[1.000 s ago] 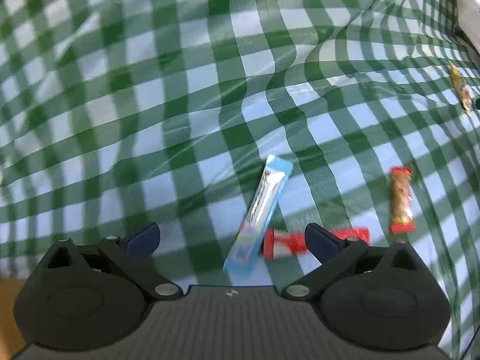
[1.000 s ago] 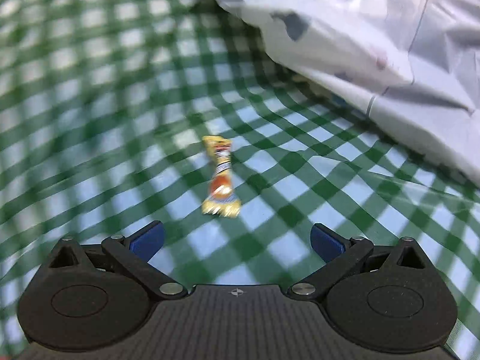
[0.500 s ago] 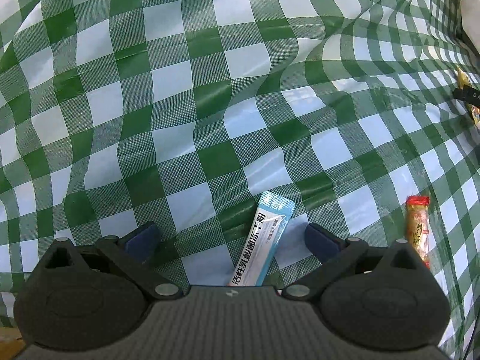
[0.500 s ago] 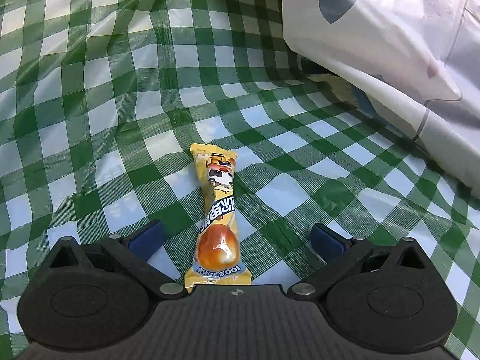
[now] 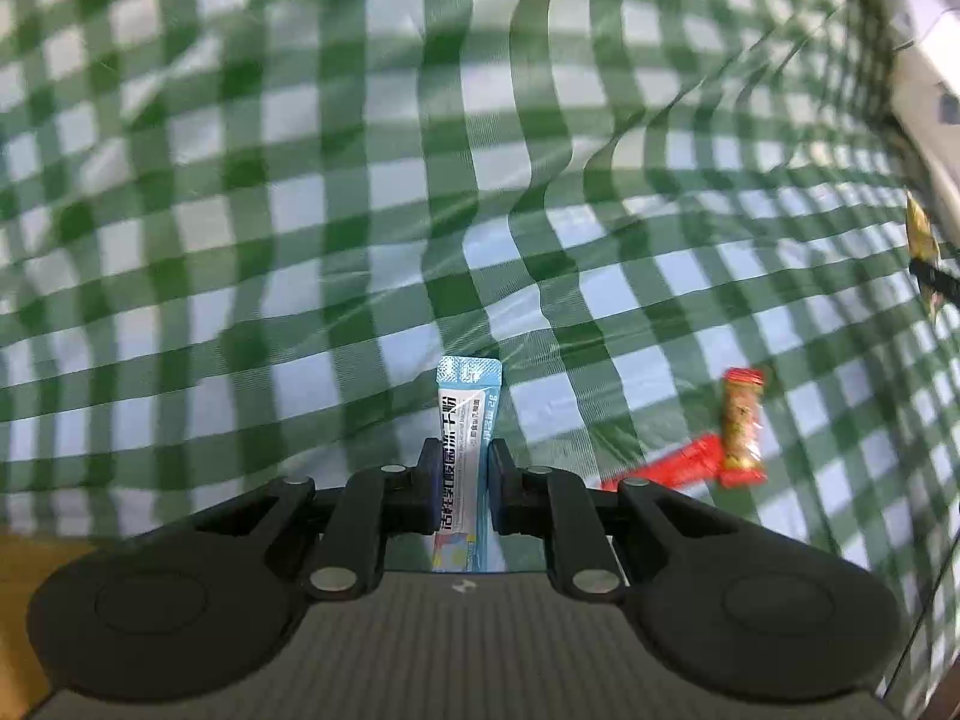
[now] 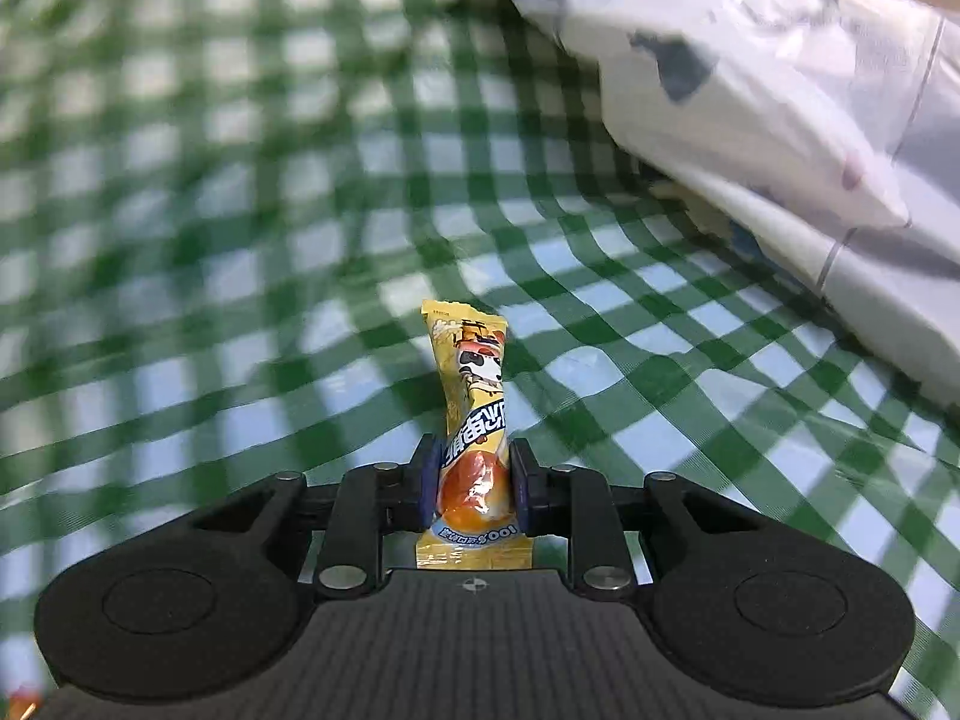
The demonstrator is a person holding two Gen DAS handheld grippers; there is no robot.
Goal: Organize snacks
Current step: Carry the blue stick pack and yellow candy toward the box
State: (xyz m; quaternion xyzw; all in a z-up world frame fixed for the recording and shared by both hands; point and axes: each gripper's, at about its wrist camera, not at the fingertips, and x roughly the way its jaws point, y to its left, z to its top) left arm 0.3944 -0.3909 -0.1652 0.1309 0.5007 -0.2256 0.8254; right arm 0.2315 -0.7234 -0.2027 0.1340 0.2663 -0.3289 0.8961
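Clamping a snack apiece, both grippers have just been closing their jaws, and each now has a packet pinched between its pads. The left gripper (image 5: 461, 474) grips a slim blue-and-white sachet (image 5: 465, 420) near its middle; the sachet stands up from the jaws, its sealed blue end pointing away. The right gripper (image 6: 471, 483) squeezes a yellow jelly packet (image 6: 474, 414) around its bulging orange lower half, the cartoon-printed top leaning slightly left.

Further out on the green checked cloth (image 5: 360, 210), a red-ended snack bar (image 5: 743, 429) lies touching a flat red packet (image 5: 666, 468), well to the right of the sachet — both still loose. A pale printed bag (image 6: 780, 120) sits at the cloth's far right edge.

Judging by this, the sorting is early: two items are in hand, none visibly placed, at least two left to collect.

Writing: the sachet bears dark Chinese characters down its length, too blurred to read surely; the yellow packet shows Chinese characters and, upside down, "100%".
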